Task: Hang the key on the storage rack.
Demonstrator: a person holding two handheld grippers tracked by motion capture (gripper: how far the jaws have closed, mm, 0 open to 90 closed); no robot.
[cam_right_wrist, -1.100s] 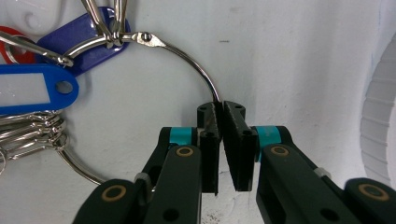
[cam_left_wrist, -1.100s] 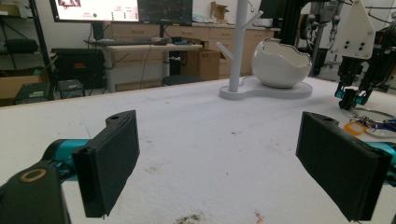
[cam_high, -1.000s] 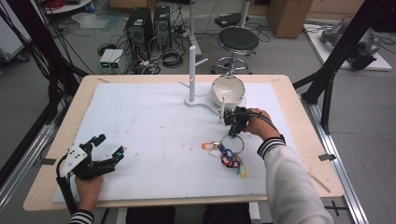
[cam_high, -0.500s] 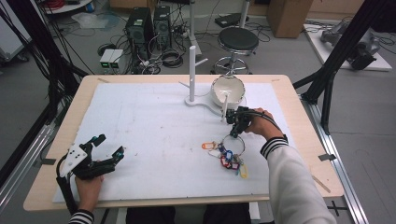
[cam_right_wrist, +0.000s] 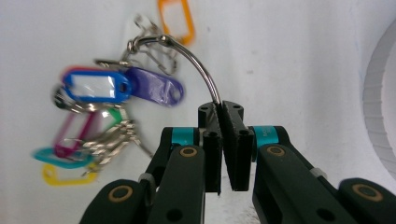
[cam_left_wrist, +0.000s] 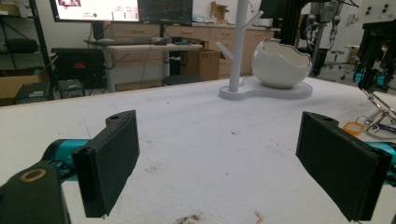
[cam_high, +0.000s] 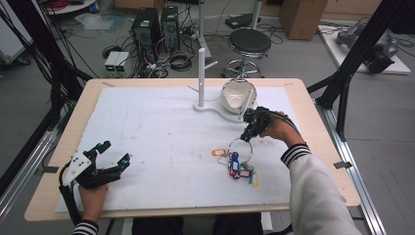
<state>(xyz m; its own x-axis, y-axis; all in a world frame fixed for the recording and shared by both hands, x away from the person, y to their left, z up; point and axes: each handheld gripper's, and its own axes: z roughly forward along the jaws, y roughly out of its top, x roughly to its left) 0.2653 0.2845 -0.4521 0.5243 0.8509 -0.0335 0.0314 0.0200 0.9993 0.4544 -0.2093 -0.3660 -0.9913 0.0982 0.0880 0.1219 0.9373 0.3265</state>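
Metal key ring (cam_right_wrist: 196, 65) is clamped between the jaws of the right gripper (cam_right_wrist: 220, 112), which are closed hard on the wire of the loop. In the high view the right gripper (cam_high: 249, 128) sits above the ring (cam_high: 241, 147), right of centre on the white worktop (cam_high: 156, 137), just in front of the white egg-shaped bowl (cam_high: 236, 94) and its stand (cam_high: 201, 73). Coloured key tags (cam_right_wrist: 93, 86) hang from the ring and trail on the worktop toward the person; the orange tag (cam_high: 219, 152) lies to the left of the bunch (cam_high: 240, 169).

Compared with one second ago, the right gripper has shifted slightly toward the person and away from the bowl, with the ring in its grip throughout. The tags lie much where they did.

Left gripper (cam_high: 100, 164) rests at the near left corner of the worktop, unchanged in place, its jaws spread wide with nothing between them, as the left gripper view confirms (cam_left_wrist: 224, 163).
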